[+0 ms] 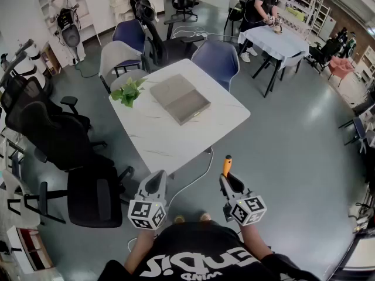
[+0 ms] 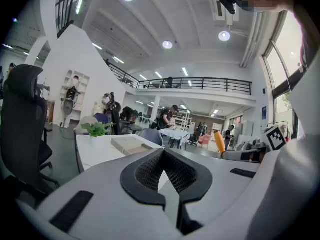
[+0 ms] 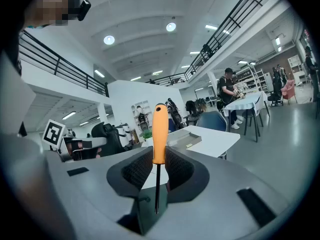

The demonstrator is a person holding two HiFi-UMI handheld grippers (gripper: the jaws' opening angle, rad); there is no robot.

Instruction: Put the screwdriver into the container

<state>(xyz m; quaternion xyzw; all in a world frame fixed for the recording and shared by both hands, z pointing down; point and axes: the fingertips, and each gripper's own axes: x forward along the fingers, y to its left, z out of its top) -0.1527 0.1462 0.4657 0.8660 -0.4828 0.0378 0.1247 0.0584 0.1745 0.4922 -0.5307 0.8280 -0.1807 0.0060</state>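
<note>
While the screwdriver (image 3: 159,134) is clamped in the jaws of the right gripper (image 1: 229,183), it is carried in the air short of the near edge of the surface (image 1: 164,139), well apart from the container (image 1: 180,98). The jaws are seen pressed on the lower end of the orange handle, with the thin dark shaft running back between them and the handle pointing forward. The jaws of the left gripper (image 1: 156,181) are brought together at their tips, and nothing is held between them. The container, a flat grey box, is set about the middle of the surface, and a small green plant (image 1: 128,91) is placed near it at the left corner. The screwdriver is judged light and stiff. Its smooth handle may be expected to slip or swing if loosely held, so the hold is best kept on the handle, where the girth is greatest, rather than on the narrow shaft. Whether the container lies open cannot be made out.
</note>
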